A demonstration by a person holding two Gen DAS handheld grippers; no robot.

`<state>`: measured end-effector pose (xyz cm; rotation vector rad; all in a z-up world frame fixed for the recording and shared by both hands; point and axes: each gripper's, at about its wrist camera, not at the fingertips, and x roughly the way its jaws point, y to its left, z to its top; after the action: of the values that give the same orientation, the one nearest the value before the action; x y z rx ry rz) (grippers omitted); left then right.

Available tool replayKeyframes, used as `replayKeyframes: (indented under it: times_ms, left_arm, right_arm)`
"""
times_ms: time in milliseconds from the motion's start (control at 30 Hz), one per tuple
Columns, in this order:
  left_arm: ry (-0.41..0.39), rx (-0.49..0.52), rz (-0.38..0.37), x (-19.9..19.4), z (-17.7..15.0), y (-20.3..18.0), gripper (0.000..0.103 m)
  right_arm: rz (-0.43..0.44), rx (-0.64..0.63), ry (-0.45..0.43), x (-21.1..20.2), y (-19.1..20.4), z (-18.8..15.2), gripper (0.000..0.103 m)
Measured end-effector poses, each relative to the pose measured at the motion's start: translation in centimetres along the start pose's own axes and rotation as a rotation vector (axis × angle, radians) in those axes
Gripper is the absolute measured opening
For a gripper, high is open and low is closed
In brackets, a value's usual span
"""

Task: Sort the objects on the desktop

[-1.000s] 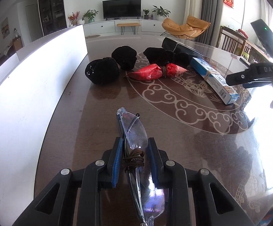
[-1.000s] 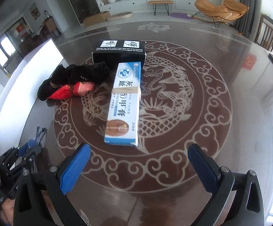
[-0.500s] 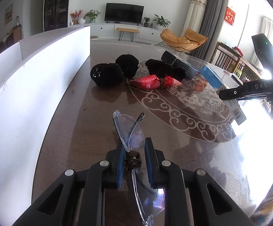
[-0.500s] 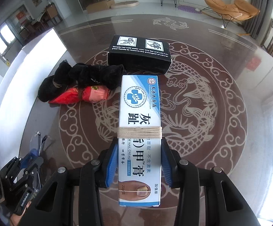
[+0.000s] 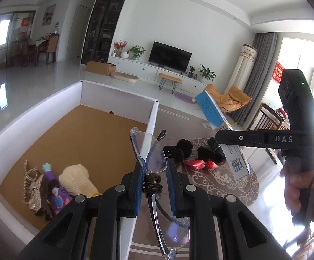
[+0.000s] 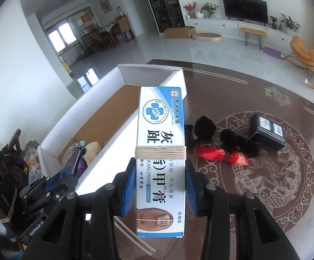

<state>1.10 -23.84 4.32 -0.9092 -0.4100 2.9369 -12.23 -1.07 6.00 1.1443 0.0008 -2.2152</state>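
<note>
Left wrist view: clear glasses (image 5: 150, 153), bound with brown cord, are pinched between the blue pads of the left gripper (image 5: 153, 184), held above the wall of the white box (image 5: 33, 117). Right wrist view: the nail cream box (image 6: 161, 151), wrapped with beige string, is clamped in the right gripper (image 6: 160, 192), raised beside the white box; a red packet (image 6: 219, 155) and black box (image 6: 268, 134) are seen lying on the table (image 6: 287, 184).

- Black flat-screen television (image 5: 170, 58) on a long white cabinet (image 5: 150, 70) by the far wall.
- Orange lounge chair (image 5: 230, 98) beside grey curtains (image 5: 257, 75).
- Cardboard carton (image 6: 179, 32) on the pale floor.
</note>
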Motion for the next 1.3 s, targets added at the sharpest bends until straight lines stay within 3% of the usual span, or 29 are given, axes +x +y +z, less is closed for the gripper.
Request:
replayKeyframes:
  times_ms: [267,400,467,533,600,633,767,867,933,967,1067,1133,1300]
  left_arm:
    - [0.138,-0.1,0.235,3.1,2.4,11.2,0.02]
    - [0.219,-0.112,0.304,5.1,2.0,13.6,0.022]
    - [0.255,-0.115,0.356,5.9,1.7,14.1,0.03]
    - [0.254,-0.124,0.38,6.1,1.3,14.3,0.062]
    - [0.211,-0.126,0.389,5.6,0.8,14.0,0.076]
    - [0.19,-0.122,0.393,5.3,0.7,13.7,0.076]
    - [0.131,-0.097,0.356,4.3,0.1,10.2,0.076]
    - [0.074,-0.028,0.271,3.3,0.1,5.0,0.076]
    - [0.041,0.018,0.18,2.3,-0.6,0.9,0.077]
    - [0.031,0.042,0.126,1.9,-1.1,-1.4,0.078]
    - [0.035,0.109,-0.012,1.8,-3.4,-7.8,0.1]
    - [0.059,0.162,-0.079,2.8,-5.3,-11.3,0.103]
    - [0.155,0.306,-0.081,7.9,-9.8,-17.5,0.103]
  right_arm:
    - [0.179,-0.079,0.019,8.7,11.8,1.8,0.042]
    - [0.172,-0.122,0.077,13.9,14.5,0.8,0.042]
    - [0.133,-0.128,0.11,16.0,15.1,0.2,0.043]
    - [0.079,-0.129,0.152,17.6,15.0,-0.4,0.051]
    - [0.066,-0.114,0.139,17.4,14.4,-0.8,0.066]
    - [0.078,-0.104,0.116,16.8,13.9,-0.9,0.07]
    - [0.078,-0.078,-0.062,11.5,9.9,-1.1,0.082]
    - [-0.011,-0.074,-0.231,6.7,5.7,-3.6,0.101]
    - [-0.109,-0.062,-0.296,4.3,2.4,-6.8,0.103]
    - [-0.156,-0.05,-0.295,3.7,0.3,-8.2,0.103]
    - [-0.296,0.008,-0.222,2.0,-6.2,-12.5,0.103]
    - [-0.395,0.02,-0.142,1.2,-10.2,-14.8,0.103]
    - [-0.546,0.094,-0.03,-1.9,-17.6,-19.1,0.103]
